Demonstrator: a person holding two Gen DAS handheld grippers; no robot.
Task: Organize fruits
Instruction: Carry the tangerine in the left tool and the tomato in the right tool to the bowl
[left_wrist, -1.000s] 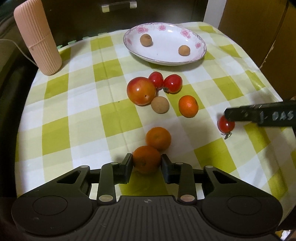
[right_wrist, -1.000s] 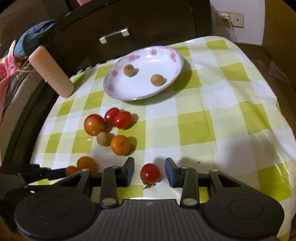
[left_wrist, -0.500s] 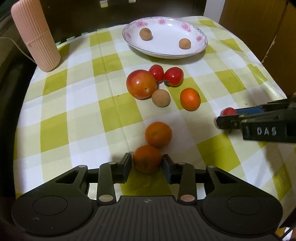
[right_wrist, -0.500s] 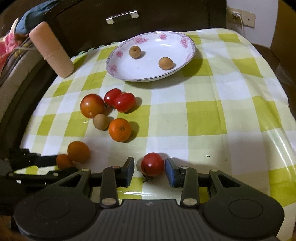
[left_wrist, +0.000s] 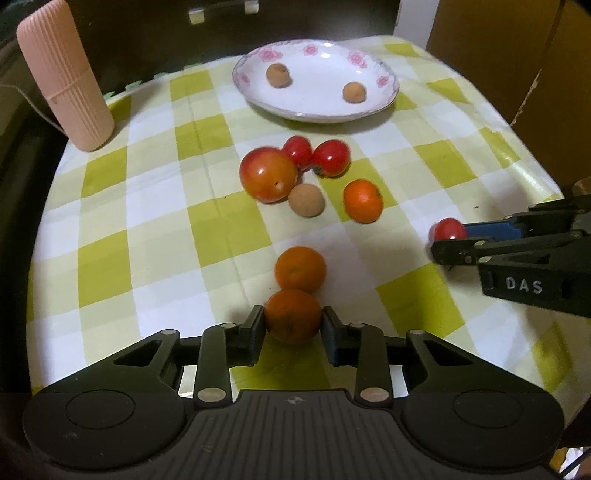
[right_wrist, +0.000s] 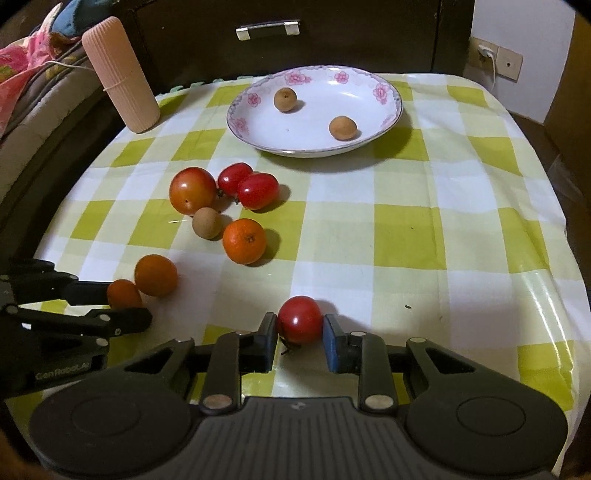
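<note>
Counter (right_wrist: 406, 236) under a green-and-white check cloth, floral plate (right_wrist: 391, 110) at the far side carrying two small brown fruits only. Compared with a second ago, both views are seen from lower and closer, so both tools are judged to have been pushed forward around their targets. Left tool (left_wrist: 293, 323): the jaws are now set against both flanks of the near mandarin (left_wrist: 293, 315), which is gripped or all but gripped and is not yet seen lifted off the cloth; a second mandarin (left_wrist: 300, 268) is touching it just behind. Right tool (right_wrist: 300, 328): a cherry tomato (right_wrist: 300, 319) is held between the pads, a narrower gap than a second ago, contact apparent on both sides, the fruit resting on the cloth near the front edge. Loose cluster mid-counter is unchanged: large tomato (right_wrist: 192, 190), two small tomatoes (right_wrist: 257, 191), one brown fruit (right_wrist: 207, 222), one mandarin (right_wrist: 244, 240). Two simultaneous pickups are judged nearly secured; sorting is barely begun, with seven fruits unplaced. The second mandarin may be nudged when the first is raised.
</note>
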